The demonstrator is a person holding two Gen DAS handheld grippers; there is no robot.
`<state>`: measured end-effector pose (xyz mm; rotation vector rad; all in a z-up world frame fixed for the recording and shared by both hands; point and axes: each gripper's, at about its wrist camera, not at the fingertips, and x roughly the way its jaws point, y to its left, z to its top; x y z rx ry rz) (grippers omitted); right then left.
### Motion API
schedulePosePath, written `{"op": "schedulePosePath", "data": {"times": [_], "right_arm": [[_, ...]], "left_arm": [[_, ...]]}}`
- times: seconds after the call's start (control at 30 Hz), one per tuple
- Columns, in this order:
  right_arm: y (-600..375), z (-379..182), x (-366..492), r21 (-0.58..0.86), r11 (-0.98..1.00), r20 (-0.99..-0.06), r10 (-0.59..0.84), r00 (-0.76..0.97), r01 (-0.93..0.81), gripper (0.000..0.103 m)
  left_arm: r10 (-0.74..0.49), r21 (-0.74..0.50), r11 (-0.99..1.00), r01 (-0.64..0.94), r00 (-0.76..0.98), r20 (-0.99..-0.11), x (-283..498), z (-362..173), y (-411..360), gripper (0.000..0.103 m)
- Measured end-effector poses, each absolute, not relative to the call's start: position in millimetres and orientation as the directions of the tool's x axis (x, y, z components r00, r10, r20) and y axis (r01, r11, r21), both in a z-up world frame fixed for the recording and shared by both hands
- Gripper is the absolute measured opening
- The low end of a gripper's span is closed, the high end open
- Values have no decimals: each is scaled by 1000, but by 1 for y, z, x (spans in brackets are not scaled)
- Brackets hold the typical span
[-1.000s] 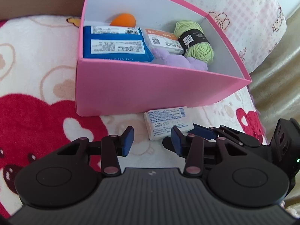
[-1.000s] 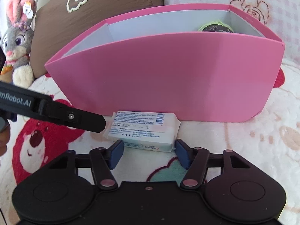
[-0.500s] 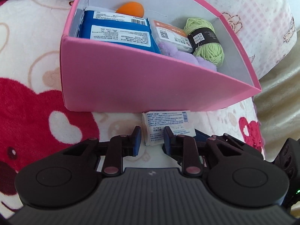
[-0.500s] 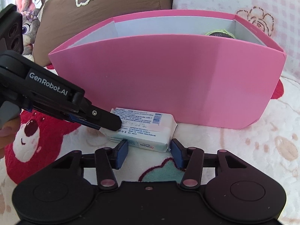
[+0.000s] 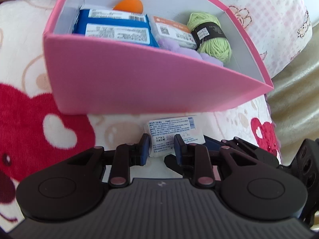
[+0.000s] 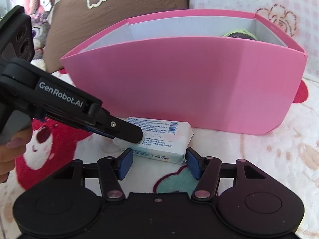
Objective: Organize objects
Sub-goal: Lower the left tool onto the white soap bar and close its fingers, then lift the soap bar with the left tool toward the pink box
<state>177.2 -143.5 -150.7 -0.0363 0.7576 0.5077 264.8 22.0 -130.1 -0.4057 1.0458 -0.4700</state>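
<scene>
A white wet-wipe packet (image 5: 173, 127) (image 6: 165, 137) lies on the blanket against the front wall of the pink box (image 5: 139, 83) (image 6: 189, 83). My left gripper (image 5: 161, 149) is shut on the packet's near-left end; in the right wrist view it (image 6: 135, 135) reaches in from the left. My right gripper (image 6: 159, 161) has its jaws opening, with the packet's long side between the blue pads, which do not press on it. The box holds blue packs (image 5: 115, 31), an orange ball (image 5: 129, 4), green yarn (image 5: 211, 37) and a purple fluffy thing (image 5: 179, 49).
A heart-and-bear blanket (image 5: 24, 109) covers the surface. A brown cushion (image 6: 119, 10) and a plush rabbit (image 6: 39, 20) stand behind the box on the left, and a pink checked pillow (image 5: 269, 20) behind it on the right. A person's hand (image 6: 12, 149) holds the left gripper.
My left gripper came forward and closed on the packet's end. The right gripper's jaws narrowed around the packet, then widened again. The packet has turned slightly.
</scene>
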Motion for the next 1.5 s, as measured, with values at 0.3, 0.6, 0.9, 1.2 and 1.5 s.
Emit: {"op": "schedulePosePath", "data": {"times": [0.3,0.6,0.9,1.2,1.5], "right_arm": [[-122,-146,170,88,808,-730,450,515,-582,81],[-107,-157,170,46,850,-703,401,587,-525,88],[-100,-158,167,74,887,-682,378,626,-455,85],[-86,-147,162,28,888,-699,346,626,-459,81],[-63,-132,149,21,897,-749,307,588,-442,81]], "left_arm": [[-528,-527,845,89,293,-797,251,-140,29,25],[-520,-528,845,82,354,-777,255,-140,41,24],[-491,-467,869,162,396,-776,249,-137,28,22],[-449,-389,894,225,421,-788,235,-123,23,22],[-429,-356,902,245,410,-805,214,-113,34,23]]}}
